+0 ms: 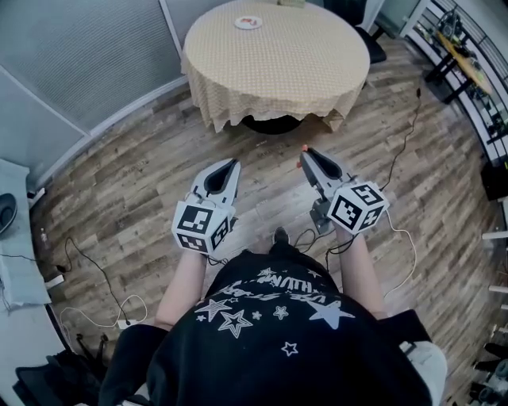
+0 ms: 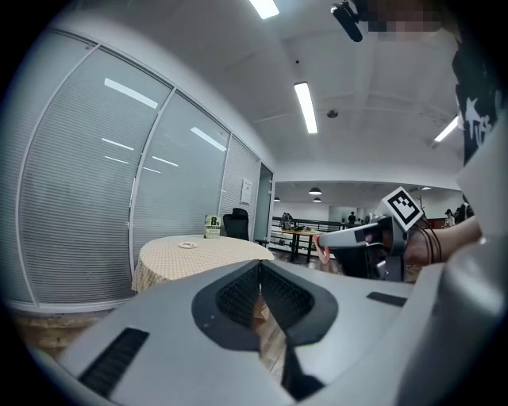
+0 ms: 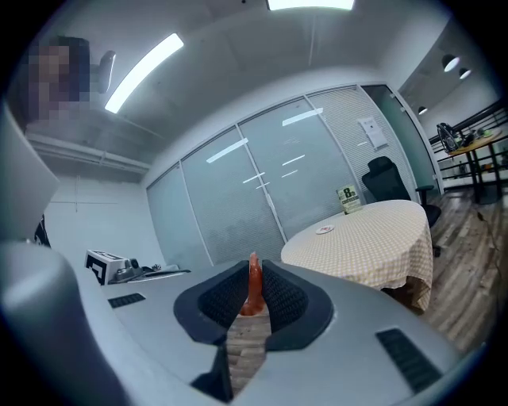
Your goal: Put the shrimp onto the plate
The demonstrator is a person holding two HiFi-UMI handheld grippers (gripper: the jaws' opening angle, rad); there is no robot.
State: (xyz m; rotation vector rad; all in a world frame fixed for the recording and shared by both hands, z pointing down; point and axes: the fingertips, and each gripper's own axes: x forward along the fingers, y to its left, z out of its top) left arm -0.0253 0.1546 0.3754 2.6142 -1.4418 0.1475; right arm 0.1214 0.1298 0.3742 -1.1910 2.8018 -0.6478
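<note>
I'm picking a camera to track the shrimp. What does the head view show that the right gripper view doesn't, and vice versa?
Head view only: the person's starred shirt. Right gripper view only: ceiling lights, and the jaws shut on the orange shrimp, seen close up. Both: the round table, its plate, and the left gripper.

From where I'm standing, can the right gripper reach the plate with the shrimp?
Probably not: the right gripper hangs over floor short of the table; the plate lies toward its far edge. Nothing blocks your approach.
</note>
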